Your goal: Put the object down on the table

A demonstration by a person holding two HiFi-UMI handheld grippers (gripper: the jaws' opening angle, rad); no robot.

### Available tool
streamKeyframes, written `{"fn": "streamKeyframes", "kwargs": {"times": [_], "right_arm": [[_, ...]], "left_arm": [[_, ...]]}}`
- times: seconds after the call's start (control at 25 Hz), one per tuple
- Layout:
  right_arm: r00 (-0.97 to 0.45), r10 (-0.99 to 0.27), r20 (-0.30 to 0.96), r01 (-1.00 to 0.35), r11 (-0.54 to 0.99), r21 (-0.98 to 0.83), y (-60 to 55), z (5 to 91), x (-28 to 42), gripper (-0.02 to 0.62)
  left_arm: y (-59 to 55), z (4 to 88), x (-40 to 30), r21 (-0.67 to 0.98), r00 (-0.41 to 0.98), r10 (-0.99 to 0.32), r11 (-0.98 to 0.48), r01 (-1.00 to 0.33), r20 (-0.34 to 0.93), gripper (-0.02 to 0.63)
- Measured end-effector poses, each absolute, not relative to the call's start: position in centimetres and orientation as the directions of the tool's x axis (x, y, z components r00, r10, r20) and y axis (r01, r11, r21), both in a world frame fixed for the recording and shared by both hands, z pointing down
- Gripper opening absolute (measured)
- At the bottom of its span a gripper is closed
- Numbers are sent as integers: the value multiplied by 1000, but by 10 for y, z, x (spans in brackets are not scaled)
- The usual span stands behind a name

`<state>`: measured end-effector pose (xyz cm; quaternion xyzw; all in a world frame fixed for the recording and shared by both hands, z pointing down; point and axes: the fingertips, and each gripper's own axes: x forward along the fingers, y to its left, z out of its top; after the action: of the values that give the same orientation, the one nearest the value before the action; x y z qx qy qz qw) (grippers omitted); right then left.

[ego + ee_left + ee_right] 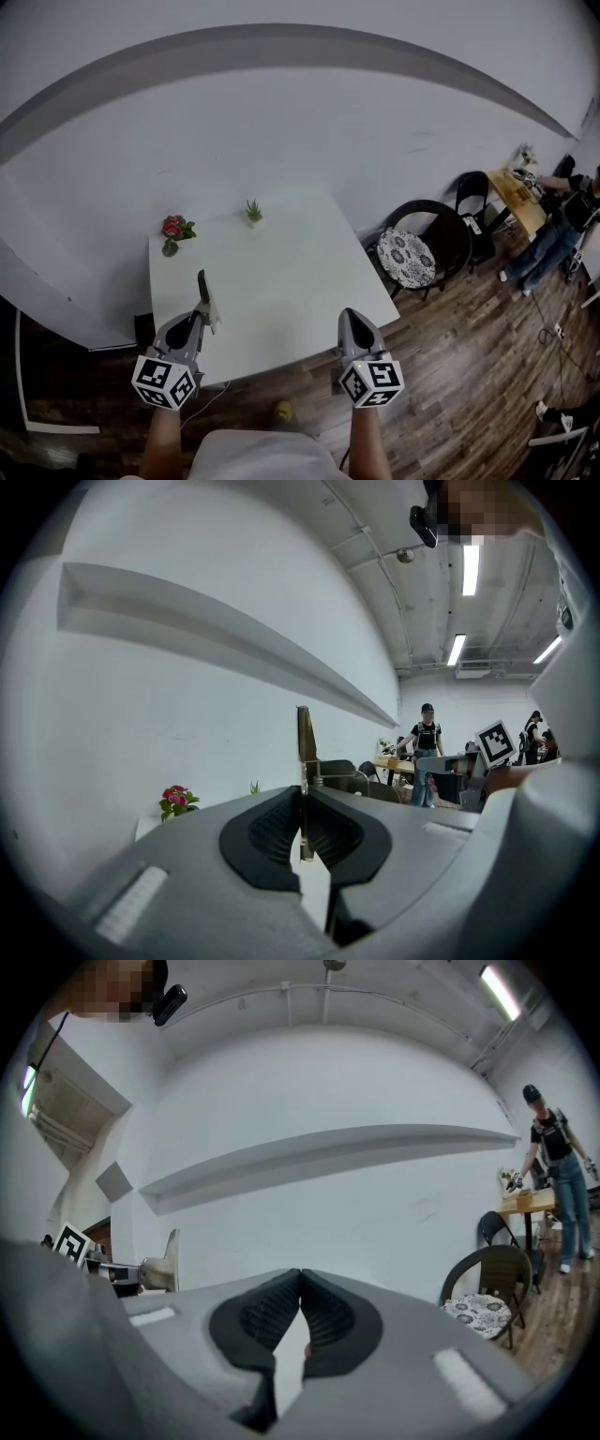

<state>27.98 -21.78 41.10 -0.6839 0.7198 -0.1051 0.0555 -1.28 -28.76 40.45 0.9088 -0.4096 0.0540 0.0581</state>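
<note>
Left gripper [302, 797] clamps a thin upright object [306, 744], its kind unclear.

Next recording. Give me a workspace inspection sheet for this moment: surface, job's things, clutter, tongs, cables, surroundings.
Surface: white rectangular table, mostly bare.
Job's things: thin flat utensil with a dark end, upright in the left tongs, not yet on the table.
Clutter: small pot of red flowers and small green plant at the table's far edge.
Tongs: left tongs shut on the utensil; right tongs shut, empty.
Cables: thin cable on the wooden floor at right; pale cable below the table's near edge.
Surroundings: black round chair with patterned cushion, black folding chair, wooden table with a person standing beside it.
</note>
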Motion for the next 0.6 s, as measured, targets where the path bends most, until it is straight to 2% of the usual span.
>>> {"fn": "streamKeyframes", "kwargs": {"times": [0.44, 0.6], "right_arm": [[-115, -991, 61, -967, 98, -236, -266, 417, 303, 3], [-135, -988, 73, -963, 114, -245, -277, 425, 298, 3]], "left_arm": [[-322, 410, 11, -30, 610, -770, -625, -780, 189, 9], [-331, 420, 8, -14, 601, -772, -617, -787, 207, 9]]}}
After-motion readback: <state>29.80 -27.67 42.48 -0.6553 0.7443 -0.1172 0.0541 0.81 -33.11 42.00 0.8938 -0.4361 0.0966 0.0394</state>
